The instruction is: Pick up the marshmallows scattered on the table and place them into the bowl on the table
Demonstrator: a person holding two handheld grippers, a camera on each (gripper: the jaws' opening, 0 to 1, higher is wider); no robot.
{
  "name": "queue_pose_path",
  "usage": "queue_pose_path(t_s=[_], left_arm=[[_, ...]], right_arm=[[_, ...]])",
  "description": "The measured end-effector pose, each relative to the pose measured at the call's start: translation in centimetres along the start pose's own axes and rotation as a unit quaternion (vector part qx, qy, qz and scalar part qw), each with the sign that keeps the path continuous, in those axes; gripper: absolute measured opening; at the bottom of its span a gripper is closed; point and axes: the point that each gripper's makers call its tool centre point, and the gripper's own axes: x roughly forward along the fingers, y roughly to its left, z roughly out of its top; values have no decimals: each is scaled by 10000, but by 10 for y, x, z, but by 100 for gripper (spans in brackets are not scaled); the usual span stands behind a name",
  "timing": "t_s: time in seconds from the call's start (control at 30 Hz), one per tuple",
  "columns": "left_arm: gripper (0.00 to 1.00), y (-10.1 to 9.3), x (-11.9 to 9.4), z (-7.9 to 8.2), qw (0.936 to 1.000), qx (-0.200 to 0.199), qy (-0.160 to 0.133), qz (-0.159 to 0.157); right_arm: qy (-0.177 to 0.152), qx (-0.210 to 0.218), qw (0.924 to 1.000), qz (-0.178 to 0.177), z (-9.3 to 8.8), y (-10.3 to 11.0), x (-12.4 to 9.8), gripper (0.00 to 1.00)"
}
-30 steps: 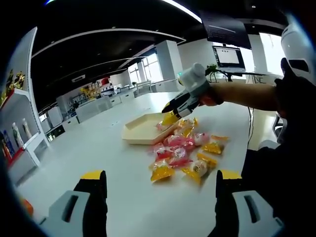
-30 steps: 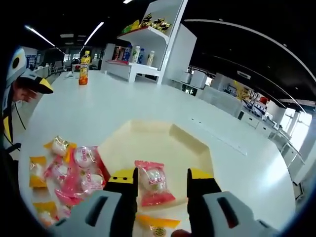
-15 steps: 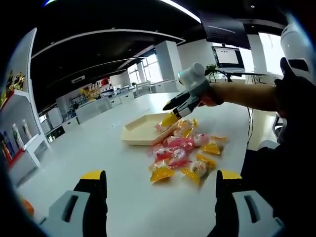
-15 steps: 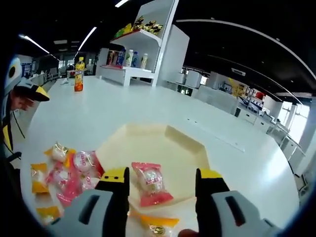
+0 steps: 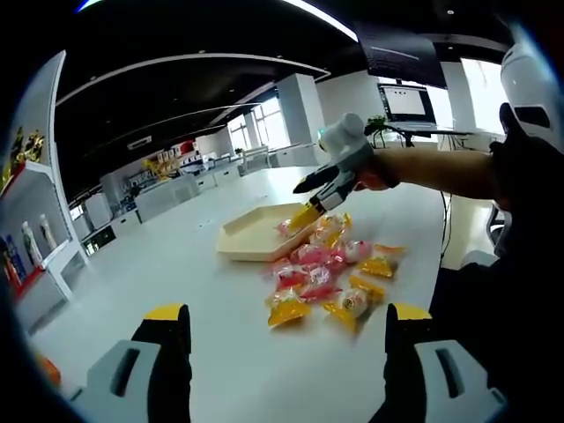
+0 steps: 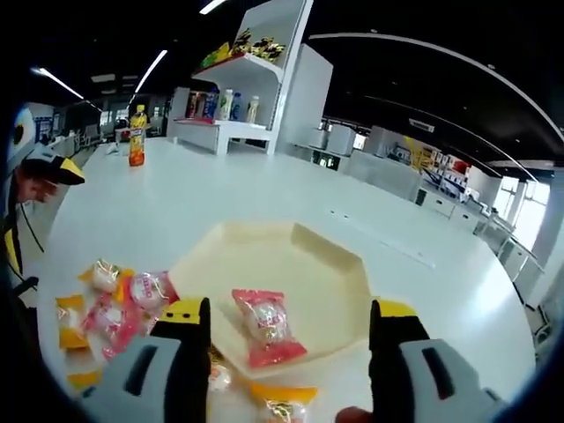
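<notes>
A cream hexagonal bowl point(image 6: 339, 262) lies on the white table, and one pink-wrapped marshmallow point(image 6: 263, 326) rests in it, just past my right gripper point(image 6: 289, 310). That gripper is open, its jaws wide apart and touching nothing. Several pink and yellow wrapped marshmallows point(image 6: 113, 304) lie in a heap left of the bowl, and a yellow one point(image 6: 280, 404) lies under the gripper. In the left gripper view the heap point(image 5: 326, 275) sits in front of the bowl point(image 5: 251, 236), with the right gripper point(image 5: 306, 203) hovering over the bowl's near edge. My left gripper point(image 5: 289, 312) is open, well short of the heap.
An orange drink bottle point(image 6: 137, 146) stands far back on the table. A white shelf unit point(image 6: 236, 110) holds bottles and snacks behind it. A person's forearm point(image 5: 432, 169) reaches in from the right. Bare tabletop point(image 5: 167, 264) spreads left of the bowl.
My right gripper's jaws have spread wide and drawn back a little, leaving the pink marshmallow lying in the bowl. The left gripper has stayed still.
</notes>
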Motion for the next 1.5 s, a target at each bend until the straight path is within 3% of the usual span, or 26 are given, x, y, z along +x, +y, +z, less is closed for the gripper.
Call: queue_pose_path(t_s=[0.17,0.23,0.77,1.03,1.5], left_arm=[[91,0,0,0,10000,6,-2,1],[91,0,0,0,10000,-2,0,4],[91,1,-2,-1,10000,-8,-2,21],[91,1,-3,-2,10000,-8,2,28],[91,-1,-4,-1,10000,-7,-21,28]], right_arm=[[61,-9,10000,-44,-3,-1,0,86],[116,14,9999,-115,-5,-4,1,97],[178,-24,9998,-131,-8,-3,-1,97],[14,47,9999,-97,-2,-7,-14,97],[-418,133,9990,75,7,2,-65,97]])
